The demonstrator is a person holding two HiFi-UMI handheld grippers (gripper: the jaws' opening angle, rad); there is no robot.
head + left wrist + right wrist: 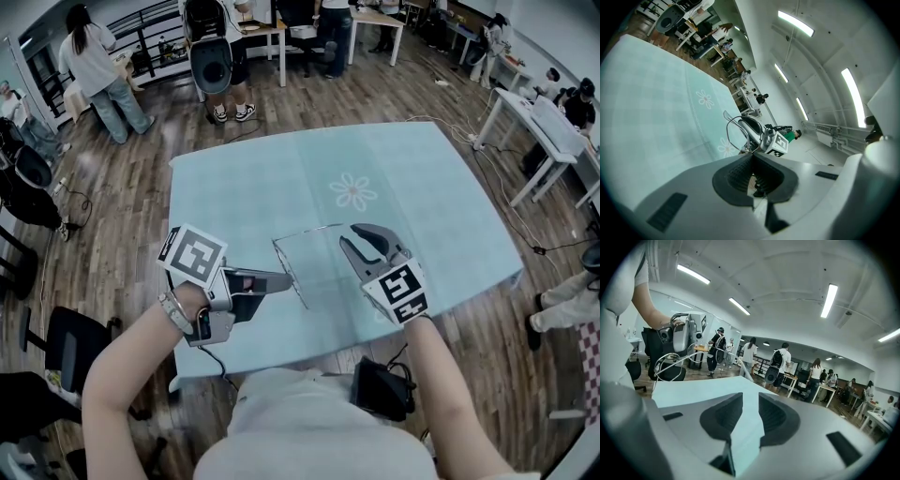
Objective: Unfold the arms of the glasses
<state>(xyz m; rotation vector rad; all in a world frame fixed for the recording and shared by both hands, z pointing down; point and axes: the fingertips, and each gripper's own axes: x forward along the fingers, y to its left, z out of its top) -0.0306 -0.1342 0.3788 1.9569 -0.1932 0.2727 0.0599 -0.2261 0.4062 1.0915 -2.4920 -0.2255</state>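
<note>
The thin wire-framed glasses [289, 272] hang above the near part of the light-blue table [422, 178]. My left gripper [286, 278] is shut on their frame near one end; in the left gripper view the pads meet at the frame just below the lens [740, 132]. One arm [314, 230] runs right from the frame toward my right gripper [349, 236]. That gripper stands open, with its jaws apart and nothing between them [750, 413]. In the right gripper view the glasses [670, 363] and the left gripper [682, 336] sit at the left.
A flower print [353, 192] marks the tablecloth beyond the glasses. A black bag [380, 389] lies on the floor by the near table edge. Black chairs [75, 342] stand at the left, white desks [539, 131] at the right, and people [98, 70] at the back.
</note>
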